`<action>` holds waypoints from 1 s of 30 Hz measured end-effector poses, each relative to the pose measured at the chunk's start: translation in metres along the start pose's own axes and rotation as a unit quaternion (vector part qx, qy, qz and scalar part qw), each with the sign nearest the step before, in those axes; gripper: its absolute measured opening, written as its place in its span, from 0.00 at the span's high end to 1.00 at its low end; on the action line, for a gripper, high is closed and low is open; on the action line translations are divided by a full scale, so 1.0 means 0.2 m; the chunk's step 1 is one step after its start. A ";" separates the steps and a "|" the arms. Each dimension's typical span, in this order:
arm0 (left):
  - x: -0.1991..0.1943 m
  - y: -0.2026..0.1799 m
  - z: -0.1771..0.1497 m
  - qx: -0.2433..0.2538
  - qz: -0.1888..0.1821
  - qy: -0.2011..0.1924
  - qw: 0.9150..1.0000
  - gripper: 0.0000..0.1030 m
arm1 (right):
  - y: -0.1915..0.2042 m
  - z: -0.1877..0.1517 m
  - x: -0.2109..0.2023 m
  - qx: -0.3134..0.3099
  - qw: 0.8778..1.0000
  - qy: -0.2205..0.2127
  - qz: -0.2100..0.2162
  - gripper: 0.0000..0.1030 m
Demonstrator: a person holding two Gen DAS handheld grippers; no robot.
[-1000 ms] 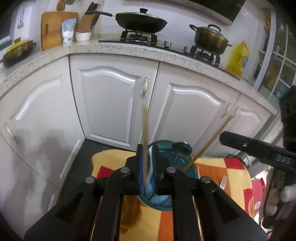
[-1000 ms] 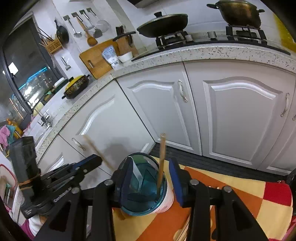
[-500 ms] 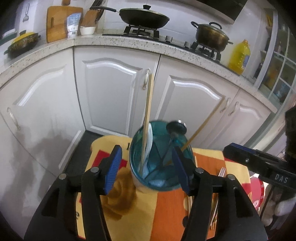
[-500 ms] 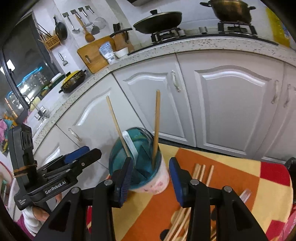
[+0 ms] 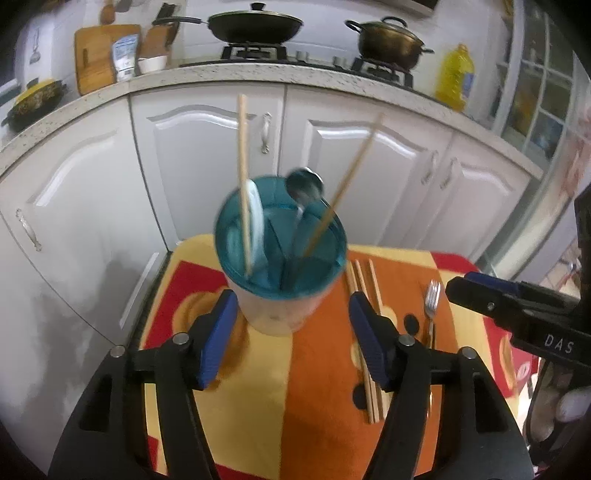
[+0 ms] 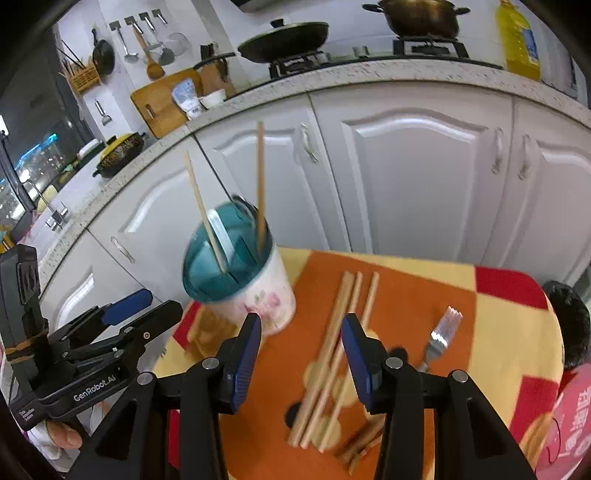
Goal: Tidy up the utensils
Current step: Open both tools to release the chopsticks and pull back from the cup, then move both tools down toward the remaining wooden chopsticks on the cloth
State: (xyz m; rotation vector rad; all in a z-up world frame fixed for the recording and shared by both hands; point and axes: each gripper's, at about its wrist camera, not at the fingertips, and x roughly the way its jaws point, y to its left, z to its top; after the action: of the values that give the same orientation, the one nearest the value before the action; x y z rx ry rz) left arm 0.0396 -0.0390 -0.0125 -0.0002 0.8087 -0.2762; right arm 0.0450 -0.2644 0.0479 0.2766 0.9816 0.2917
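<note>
A utensil holder (image 5: 280, 258) with a teal divided top stands on the patterned tablecloth (image 5: 317, 369). It holds two wooden chopsticks (image 5: 243, 177), a white spoon and a metal spoon (image 5: 305, 184). It also shows in the right wrist view (image 6: 236, 269). My left gripper (image 5: 291, 332) is open and empty just in front of the holder. My right gripper (image 6: 301, 358) is open and empty above loose chopsticks (image 6: 332, 350) lying on the cloth. A metal fork (image 6: 443, 332) lies to their right.
White kitchen cabinets (image 5: 207, 158) rise close behind the table. The counter above carries a wok (image 5: 255, 26), a pot (image 5: 388, 40) and an oil bottle (image 5: 456, 75). More brown sticks (image 6: 364, 443) lie near the cloth's front.
My left gripper let go of a chopstick into the holder, opened and drew back. My right gripper also pulled back from around the holder and shifted right over the loose chopsticks.
</note>
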 end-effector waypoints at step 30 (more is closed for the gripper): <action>0.27 -0.18 -0.26 -0.002 -0.068 0.097 0.993 0.39 | -0.32 -0.26 0.09 0.061 0.997 0.055 -0.009 0.65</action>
State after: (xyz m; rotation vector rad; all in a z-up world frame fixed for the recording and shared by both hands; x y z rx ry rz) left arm 0.0290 -0.0824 -0.0838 -0.0325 1.0037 -0.4081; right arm 0.0176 -0.3116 -0.0165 0.3659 1.1117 0.2322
